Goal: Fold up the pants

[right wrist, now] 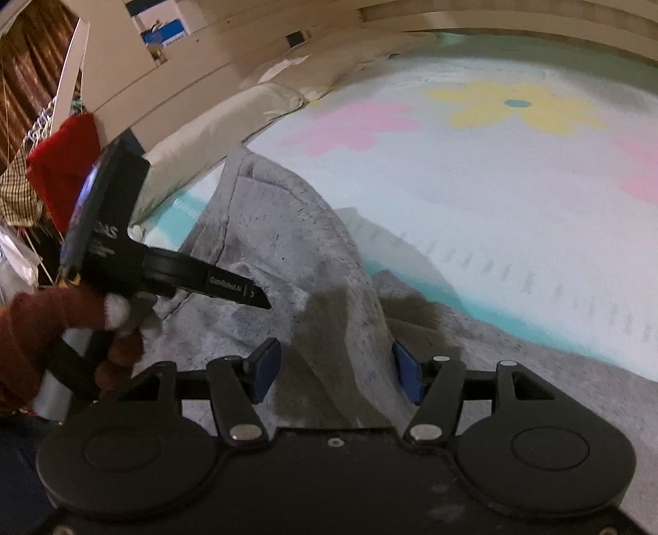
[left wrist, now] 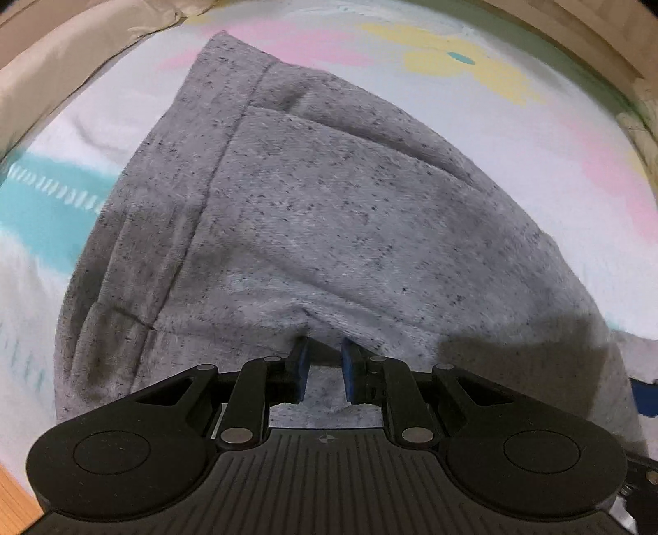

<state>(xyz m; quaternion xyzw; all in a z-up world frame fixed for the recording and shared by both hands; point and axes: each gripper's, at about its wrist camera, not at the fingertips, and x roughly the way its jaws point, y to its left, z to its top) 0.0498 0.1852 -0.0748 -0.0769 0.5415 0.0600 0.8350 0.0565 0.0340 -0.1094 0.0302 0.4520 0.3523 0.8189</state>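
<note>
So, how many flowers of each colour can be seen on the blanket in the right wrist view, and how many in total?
Pink flowers: 2 (one whole, one cut by the right edge)
Yellow flowers: 1
Total: 3 flowers on the blanket

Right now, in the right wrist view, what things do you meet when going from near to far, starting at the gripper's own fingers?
right gripper, jaws apart → grey pants, a raised fold between the jaws → flowered blanket → beige pillow → wooden bed frame
</note>
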